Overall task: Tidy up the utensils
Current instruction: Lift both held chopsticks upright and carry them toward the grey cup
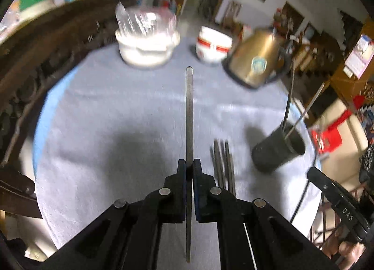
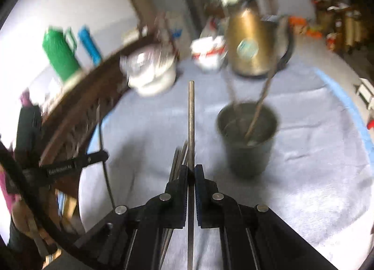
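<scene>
1. My left gripper [image 1: 189, 164]: black two-finger jaws clamped on one thin grey metal chopstick [image 1: 189, 106], which runs straight ahead past the fingertips, above the cloth.
2. My right gripper [image 2: 191, 169]: same black jaws, closed on a second thin grey metal chopstick [image 2: 191, 115], likewise pointing forward and off the table.
3. Loose bundle of grey metal chopsticks [image 1: 223, 164]: lying flat on the cloth, just right of the left gripper's fingers; in the right wrist view it lies just left of that gripper, partly under it.
4. Dark metal cup holder [image 2: 249, 139]: upright on the cloth, right of the bundle, with two long thin utensils [image 2: 258, 108] leaning inside.
5. Pale grey-blue tablecloth [image 1: 105, 106]: covers the round table.
6. Far edge of table: gold-coloured kettle with black handle [image 1: 253, 59], white bowl with red band [image 1: 213, 45], white lidded pot topped with clear plastic [image 1: 147, 43].
7. Beyond the table: green flask [image 2: 59, 54], blurred.
</scene>
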Available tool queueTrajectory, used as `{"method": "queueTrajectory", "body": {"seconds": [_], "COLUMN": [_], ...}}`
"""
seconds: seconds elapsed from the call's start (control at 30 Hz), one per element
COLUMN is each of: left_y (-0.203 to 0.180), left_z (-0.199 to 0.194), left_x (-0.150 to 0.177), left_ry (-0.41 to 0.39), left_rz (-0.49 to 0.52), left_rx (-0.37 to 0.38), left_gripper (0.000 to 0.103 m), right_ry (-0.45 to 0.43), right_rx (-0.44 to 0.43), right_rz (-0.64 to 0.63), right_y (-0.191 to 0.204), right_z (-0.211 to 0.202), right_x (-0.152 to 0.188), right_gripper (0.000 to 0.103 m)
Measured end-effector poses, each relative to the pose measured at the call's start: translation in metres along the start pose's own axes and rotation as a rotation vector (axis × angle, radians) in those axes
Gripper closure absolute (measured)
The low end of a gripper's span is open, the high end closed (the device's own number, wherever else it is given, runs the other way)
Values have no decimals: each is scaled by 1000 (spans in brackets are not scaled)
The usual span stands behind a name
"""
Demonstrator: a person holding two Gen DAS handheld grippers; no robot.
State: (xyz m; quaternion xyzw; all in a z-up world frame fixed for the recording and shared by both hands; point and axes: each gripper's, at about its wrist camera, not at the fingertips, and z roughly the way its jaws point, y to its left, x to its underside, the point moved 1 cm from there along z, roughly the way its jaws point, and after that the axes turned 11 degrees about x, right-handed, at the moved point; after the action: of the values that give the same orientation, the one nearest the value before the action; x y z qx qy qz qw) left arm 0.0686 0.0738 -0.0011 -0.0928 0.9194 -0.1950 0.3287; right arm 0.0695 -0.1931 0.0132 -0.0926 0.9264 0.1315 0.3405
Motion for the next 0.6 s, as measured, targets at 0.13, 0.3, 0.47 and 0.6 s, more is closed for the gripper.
{"method": "queueTrajectory", "body": {"seconds": [0.13, 0.3, 0.47, 0.6], "left_y": [-7, -21, -27, -25], "left_z": [-12, -1, 1, 5], "left_x": [-2, -6, -1, 12], "left_ry": [-153, -302, -394, -399], "left_rz": [18, 50, 111, 141], "left_rx": [-33, -111, -161, -184], "left_gripper": [98, 98, 98, 98], "right_ry": [-174, -343, -434, -419], "right_rx": [94, 200, 266, 282], "right_rz": [31, 42, 68, 66], "right_y": [-13, -18, -26, -30], "right_z": [-22, -30, -22, -13], "right_x": [2, 0, -1, 8], "right_gripper": [97, 97, 97, 97]}}
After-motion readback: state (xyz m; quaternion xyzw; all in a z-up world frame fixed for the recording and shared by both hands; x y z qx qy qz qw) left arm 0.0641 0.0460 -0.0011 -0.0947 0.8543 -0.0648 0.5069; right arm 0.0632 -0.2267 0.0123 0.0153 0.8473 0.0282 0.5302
